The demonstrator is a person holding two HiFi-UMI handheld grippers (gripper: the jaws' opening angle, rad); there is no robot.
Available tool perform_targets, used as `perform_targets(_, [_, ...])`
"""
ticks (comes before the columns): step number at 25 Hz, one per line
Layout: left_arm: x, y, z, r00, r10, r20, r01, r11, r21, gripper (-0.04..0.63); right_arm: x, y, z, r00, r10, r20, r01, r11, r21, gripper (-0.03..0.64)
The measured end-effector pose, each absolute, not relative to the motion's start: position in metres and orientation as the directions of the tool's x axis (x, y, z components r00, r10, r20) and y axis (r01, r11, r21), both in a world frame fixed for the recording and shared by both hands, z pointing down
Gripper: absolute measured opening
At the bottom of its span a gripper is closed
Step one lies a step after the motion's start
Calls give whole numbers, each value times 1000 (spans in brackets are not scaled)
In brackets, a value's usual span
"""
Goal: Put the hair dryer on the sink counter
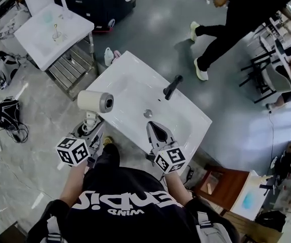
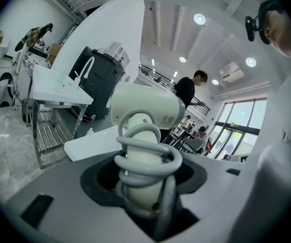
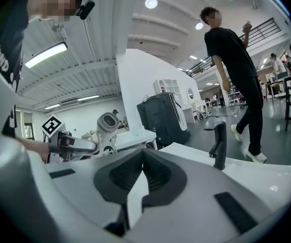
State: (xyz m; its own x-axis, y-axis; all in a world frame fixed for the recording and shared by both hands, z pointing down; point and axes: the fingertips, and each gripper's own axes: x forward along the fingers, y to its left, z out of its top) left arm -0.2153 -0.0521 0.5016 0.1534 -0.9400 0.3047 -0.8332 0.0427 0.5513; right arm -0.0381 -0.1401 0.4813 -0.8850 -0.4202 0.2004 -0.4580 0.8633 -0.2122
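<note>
A cream hair dryer [image 1: 95, 101] with a grey cord coiled round its handle [image 2: 142, 158] is held upright in my left gripper [image 1: 91, 125], just off the left front corner of the white sink counter [image 1: 127, 75]. The jaws are shut on the handle and the barrel points right. In the right gripper view the hair dryer [image 3: 107, 123] shows at the left. My right gripper [image 1: 158, 129] is shut on nothing and hangs over the front of the basin, near the drain [image 1: 148, 113]. A black faucet [image 1: 173, 86] stands at the counter's far side.
A second white sink on a metal stand [image 1: 49, 29] is at the upper left. A person in black [image 1: 241, 9] walks at the upper right. Bags [image 1: 6, 116] lie on the floor at the left, a white bottle [image 1: 109, 56] behind the counter, a brown stool [image 1: 221, 186] at the lower right.
</note>
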Motion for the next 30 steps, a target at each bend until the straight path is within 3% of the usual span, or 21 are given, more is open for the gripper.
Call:
perform_targets(18, [-280,-148,489,331,-885,328,-859,-138,493,249,-101,-198,464,-795,-575,192,-606,765,-220,18])
perform_targets(30, [-279,-190,496,385,-853,351,-855,-188,483,249,-83,-217,462,-738,-645,199,-675,705,-218,18])
